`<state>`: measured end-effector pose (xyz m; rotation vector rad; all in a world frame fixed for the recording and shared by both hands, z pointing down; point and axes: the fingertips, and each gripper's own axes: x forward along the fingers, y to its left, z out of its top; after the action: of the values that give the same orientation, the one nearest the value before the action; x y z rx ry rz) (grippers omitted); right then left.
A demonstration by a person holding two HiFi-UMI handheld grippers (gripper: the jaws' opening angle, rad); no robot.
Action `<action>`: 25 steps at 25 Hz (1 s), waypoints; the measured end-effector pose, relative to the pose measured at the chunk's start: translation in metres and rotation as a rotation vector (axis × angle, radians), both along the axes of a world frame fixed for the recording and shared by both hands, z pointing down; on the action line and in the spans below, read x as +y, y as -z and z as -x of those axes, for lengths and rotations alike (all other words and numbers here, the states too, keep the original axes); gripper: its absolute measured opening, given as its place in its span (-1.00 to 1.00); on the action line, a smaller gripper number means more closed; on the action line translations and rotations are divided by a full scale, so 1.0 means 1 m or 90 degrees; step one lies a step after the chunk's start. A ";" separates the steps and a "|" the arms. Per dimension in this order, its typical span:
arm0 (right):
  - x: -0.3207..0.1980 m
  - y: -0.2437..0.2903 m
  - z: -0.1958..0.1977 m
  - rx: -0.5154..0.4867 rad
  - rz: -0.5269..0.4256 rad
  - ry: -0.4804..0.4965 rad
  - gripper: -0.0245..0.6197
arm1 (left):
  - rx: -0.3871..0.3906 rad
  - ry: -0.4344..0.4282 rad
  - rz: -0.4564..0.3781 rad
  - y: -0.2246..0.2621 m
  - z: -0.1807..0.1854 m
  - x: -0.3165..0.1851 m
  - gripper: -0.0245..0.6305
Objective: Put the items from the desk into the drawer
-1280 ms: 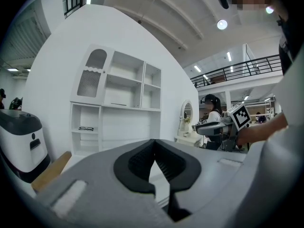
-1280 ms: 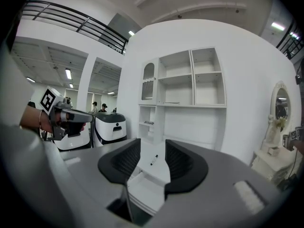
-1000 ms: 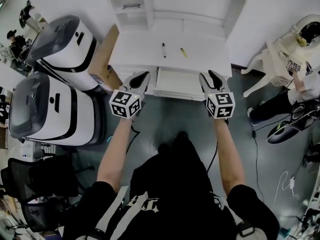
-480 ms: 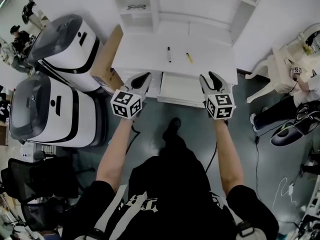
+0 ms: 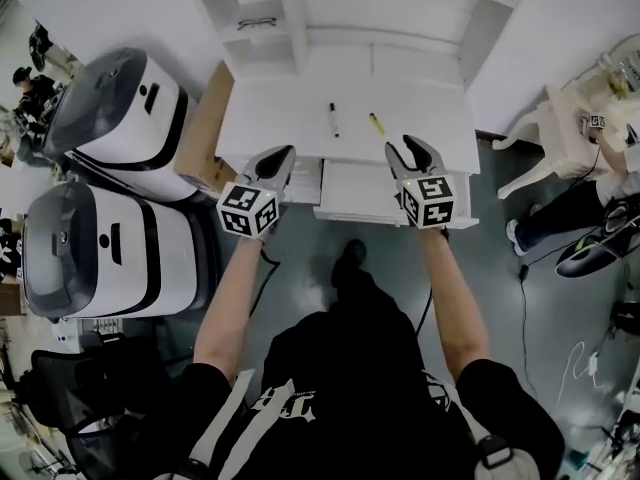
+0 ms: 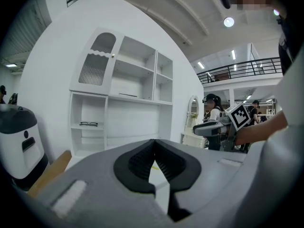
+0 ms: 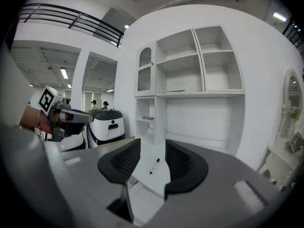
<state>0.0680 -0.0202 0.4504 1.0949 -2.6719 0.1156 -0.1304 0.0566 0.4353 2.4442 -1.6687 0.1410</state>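
Both grippers have come forward toward the white desk (image 5: 280, 108) since a second ago, and their tips now reach its front edge instead of hanging short of the drawer; the desk fills the upper middle of the head view, with a white shelf unit (image 5: 300, 13) standing on its back edge; two large white-and-grey machines (image 5: 110, 238) stand side by side to the desk's left, and a cardboard box (image 5: 205, 128) is wedged between the nearer one and the desk; a person sits on a white chair (image 5: 545, 133) well off to the right.

Under the desk top the drawer (image 5: 350, 183) stands pulled out, lying between the two grippers, and no item can be made out in it; the left gripper (image 5: 287, 151) is held just left of the drawer, its jaws (image 6: 153, 141) closed tip to tip with nothing between them; the right gripper (image 5: 405, 146) is held at the drawer's right end, its jaws (image 7: 152, 144) moderately apart and empty.

Both task items lie on the desk top beyond the grippers, near each other but apart; the black pen (image 5: 333, 118) shows through the right gripper's gap (image 7: 154, 166), far ahead of it; the yellow pen (image 5: 376, 123) lies just to its right; a pair of glasses (image 5: 258, 25) rests on a left-hand shelf.
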 end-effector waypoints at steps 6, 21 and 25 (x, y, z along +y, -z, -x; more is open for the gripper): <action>-0.046 -0.006 0.012 -0.003 0.013 -0.014 -0.41 | -0.007 -0.014 0.008 -0.004 0.011 -0.049 -0.91; -0.132 -0.040 0.034 0.013 0.064 -0.021 -0.41 | -0.024 -0.028 0.034 -0.025 0.031 -0.141 -0.91; -0.150 -0.048 0.036 0.015 0.074 -0.017 -0.41 | -0.027 -0.024 0.037 -0.029 0.030 -0.162 -0.91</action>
<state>0.0316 -0.1704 0.4986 1.0898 -2.5942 0.2592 -0.1604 -0.1050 0.4647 2.4476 -1.6120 0.2455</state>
